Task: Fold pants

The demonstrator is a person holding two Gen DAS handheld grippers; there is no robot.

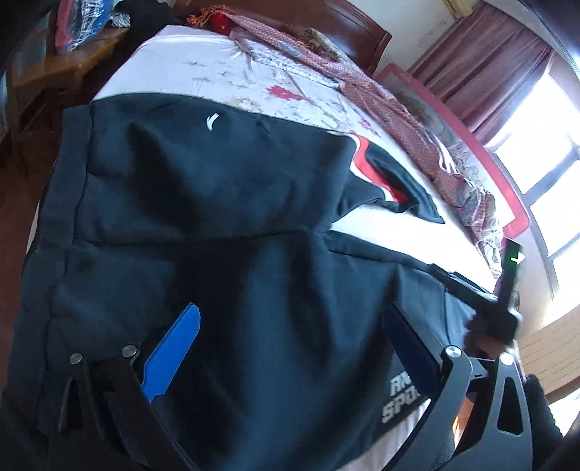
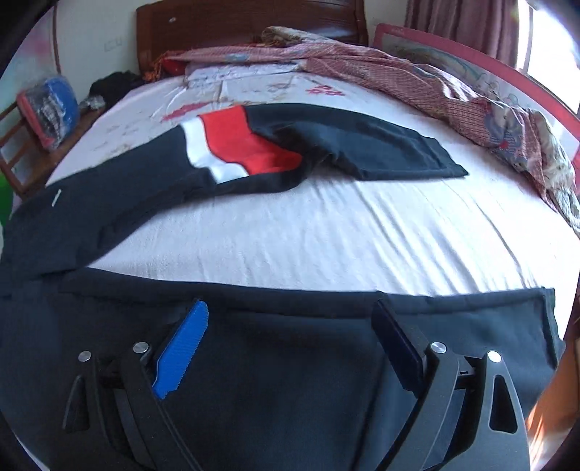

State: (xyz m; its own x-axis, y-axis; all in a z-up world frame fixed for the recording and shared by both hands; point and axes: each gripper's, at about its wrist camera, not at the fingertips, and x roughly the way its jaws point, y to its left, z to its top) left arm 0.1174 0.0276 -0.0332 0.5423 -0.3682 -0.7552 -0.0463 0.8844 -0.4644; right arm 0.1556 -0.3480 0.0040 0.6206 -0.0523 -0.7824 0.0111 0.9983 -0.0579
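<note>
One pair of dark pants (image 2: pixel 152 203) lies spread on the white sheet of a single bed (image 2: pixel 326 235), and two hand-held grippers are over it, each with one bright blue finger and one dark one. The pants have two legs: the far leg carries one red and one white band and bends across the middle of the bed, its cuff pointing toward the rumpled patterned blanket (image 2: pixel 417 79) heaped along the far side; the near leg runs flat along the bed's near edge. The left hand-held gripper (image 1: pixel 290 347) hangs above the waist and seat of the pants (image 1: pixel 203 224), close to the small white logo and the white lettering on the cloth, with its jaws wide apart and nothing between the fingers but the fabric lying under them. The right hand-held gripper (image 2: pixel 293 344) is over the near leg, toward its cuff end, jaws likewise spread wide, with no cloth pinched between them; the leg lies flat beneath. In the left wrist view part of the right hand-held gripper's dark body shows at the right edge over that same leg. One wooden headboard (image 2: pixel 253 21) stands at the head of the bed, and one curtain (image 1: pixel 482 72) hangs beside the bright window.
</note>
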